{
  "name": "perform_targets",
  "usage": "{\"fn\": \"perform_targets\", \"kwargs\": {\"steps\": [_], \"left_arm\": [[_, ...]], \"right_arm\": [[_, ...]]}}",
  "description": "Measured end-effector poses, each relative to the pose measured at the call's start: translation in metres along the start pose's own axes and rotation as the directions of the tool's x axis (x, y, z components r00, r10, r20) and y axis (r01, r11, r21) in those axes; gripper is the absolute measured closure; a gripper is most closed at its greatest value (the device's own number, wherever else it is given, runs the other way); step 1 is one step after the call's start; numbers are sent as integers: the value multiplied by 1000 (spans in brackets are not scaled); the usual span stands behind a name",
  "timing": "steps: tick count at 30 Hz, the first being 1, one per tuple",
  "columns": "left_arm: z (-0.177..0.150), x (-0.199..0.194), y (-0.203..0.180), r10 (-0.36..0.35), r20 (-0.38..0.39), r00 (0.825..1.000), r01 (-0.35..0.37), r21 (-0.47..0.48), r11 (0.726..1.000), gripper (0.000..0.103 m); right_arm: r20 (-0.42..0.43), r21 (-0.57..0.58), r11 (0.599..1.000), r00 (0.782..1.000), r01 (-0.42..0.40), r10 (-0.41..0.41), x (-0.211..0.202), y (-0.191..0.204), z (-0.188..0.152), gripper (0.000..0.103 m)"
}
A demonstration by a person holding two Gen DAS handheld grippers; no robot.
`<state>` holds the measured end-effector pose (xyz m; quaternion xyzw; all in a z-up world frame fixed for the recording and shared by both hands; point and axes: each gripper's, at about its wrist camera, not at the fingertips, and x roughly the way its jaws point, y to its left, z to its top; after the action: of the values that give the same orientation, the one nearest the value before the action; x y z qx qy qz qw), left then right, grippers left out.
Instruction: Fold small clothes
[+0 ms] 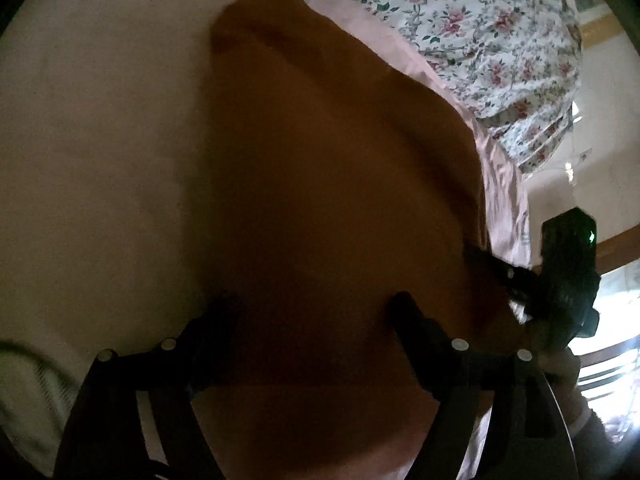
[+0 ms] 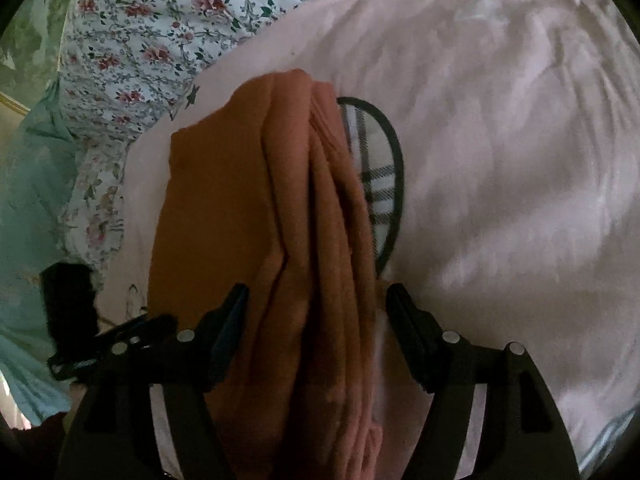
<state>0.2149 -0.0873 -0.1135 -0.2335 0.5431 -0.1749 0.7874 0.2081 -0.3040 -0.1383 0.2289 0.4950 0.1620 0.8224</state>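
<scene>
The work was laid out on a bed covered with a pale pink sheet (image 2: 500,160), rumpled into soft creases, and a white quilt printed with small red flowers (image 2: 152,40) was bunched along its far edge. Beyond the bed a pale wall and some dark wooden trim showed dimly. No box or basket could be made out. An orange-brown garment (image 2: 256,220) lay folded lengthwise on the sheet, its layered edges stacked in ridges along its right side. A checked cloth with a dark border (image 2: 380,176) peeked out from just beside and under it. The right gripper (image 2: 316,300) hovered low over the near end of the garment, its jaws apart and straddling the folds without pinching them. The left gripper (image 1: 312,312) stood over the same cloth, jaws likewise apart.
</scene>
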Motion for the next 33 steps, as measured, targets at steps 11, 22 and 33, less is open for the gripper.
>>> {"fn": "perform_targets", "kwargs": {"steps": [11,22,33], "left_arm": [[-6,-57,-6,-57,114,992,50,60,997,78],[-46,-172,77,75,223,972,-71,-23,997,78],[-74,-177,124,158,189,969,-134,-131,982,49]], "right_arm": [[-48,-3,992,991,-128,127,6,40,-6,79],[-166,-119,947,946,-298,277,73,153,-29,79],[-201,-180,981,979,-68,31,99,163,-44,50]]}}
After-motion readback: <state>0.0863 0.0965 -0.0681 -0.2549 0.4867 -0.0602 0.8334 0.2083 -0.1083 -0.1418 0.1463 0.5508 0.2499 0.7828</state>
